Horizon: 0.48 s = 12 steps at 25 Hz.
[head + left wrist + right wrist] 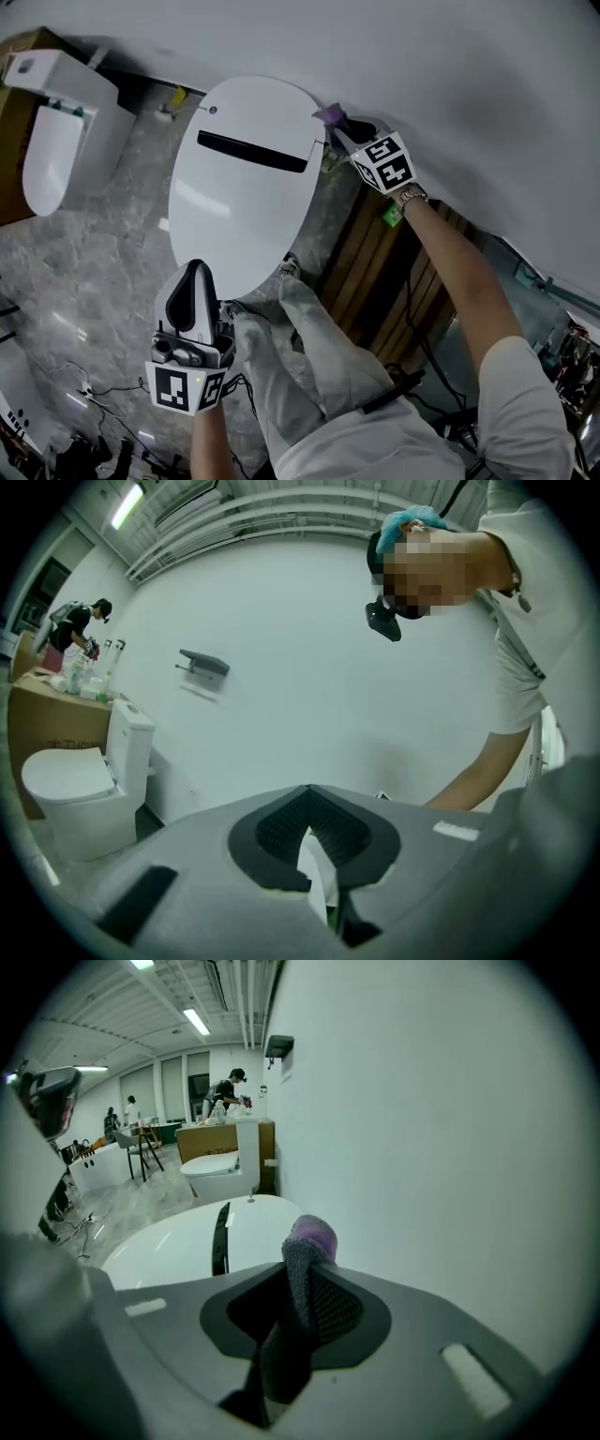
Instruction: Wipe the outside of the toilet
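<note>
risk: the cloth (328, 115) sits jammed at the rear corner of the toilet (239, 187), upper centre-right, close against the wall (469, 66). A hard push there could drag it from the jaws or miss the narrow gap behind the lid.
left gripper (197, 277): lower left, forearm rising from the bottom edge, tips aimed at the lid's front rim. Jaws all but closed, nothing visibly gripped.
toilet: centre of frame, lid down.
right gripper (339, 128): right of centre, upper frame, arm stretched far out. Jaws clamped on the grey-purple cloth.
</note>
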Available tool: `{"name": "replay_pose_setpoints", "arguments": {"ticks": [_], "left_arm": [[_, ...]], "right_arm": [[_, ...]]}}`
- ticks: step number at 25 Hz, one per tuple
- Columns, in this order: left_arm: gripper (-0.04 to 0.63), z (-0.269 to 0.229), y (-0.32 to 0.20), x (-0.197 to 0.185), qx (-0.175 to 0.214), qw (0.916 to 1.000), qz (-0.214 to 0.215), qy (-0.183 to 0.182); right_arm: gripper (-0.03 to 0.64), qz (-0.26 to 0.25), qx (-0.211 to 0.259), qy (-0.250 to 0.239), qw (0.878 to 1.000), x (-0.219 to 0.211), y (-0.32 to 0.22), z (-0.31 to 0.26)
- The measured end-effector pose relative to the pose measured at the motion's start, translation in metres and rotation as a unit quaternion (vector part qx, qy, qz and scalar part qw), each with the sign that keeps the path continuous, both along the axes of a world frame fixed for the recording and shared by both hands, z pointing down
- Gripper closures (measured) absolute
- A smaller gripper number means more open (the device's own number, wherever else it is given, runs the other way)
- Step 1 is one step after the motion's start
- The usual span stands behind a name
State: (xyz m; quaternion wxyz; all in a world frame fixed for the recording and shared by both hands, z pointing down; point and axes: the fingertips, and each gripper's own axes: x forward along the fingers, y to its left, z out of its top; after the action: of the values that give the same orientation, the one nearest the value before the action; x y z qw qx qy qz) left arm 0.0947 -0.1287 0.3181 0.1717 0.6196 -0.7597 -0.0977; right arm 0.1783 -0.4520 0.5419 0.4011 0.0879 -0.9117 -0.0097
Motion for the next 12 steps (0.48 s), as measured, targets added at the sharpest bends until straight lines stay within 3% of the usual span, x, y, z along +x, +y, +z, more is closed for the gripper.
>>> {"name": "replay_pose_setpoints", "arguments": {"ticks": [6, 12], "left_arm": [[0.592, 0.058, 0.003, 0.008, -0.012, 0.9997, -0.005, 0.021], [0.592, 0.094, 0.018, 0.014, -0.008, 0.999, -0.004, 0.045]], "right_arm": [[0.535, -0.002, 0.026, 0.03, 0.999, -0.021, -0.018, 0.064], [0.535, -0.022, 0.037, 0.073, 0.996, -0.019, 0.001, 0.11]]}}
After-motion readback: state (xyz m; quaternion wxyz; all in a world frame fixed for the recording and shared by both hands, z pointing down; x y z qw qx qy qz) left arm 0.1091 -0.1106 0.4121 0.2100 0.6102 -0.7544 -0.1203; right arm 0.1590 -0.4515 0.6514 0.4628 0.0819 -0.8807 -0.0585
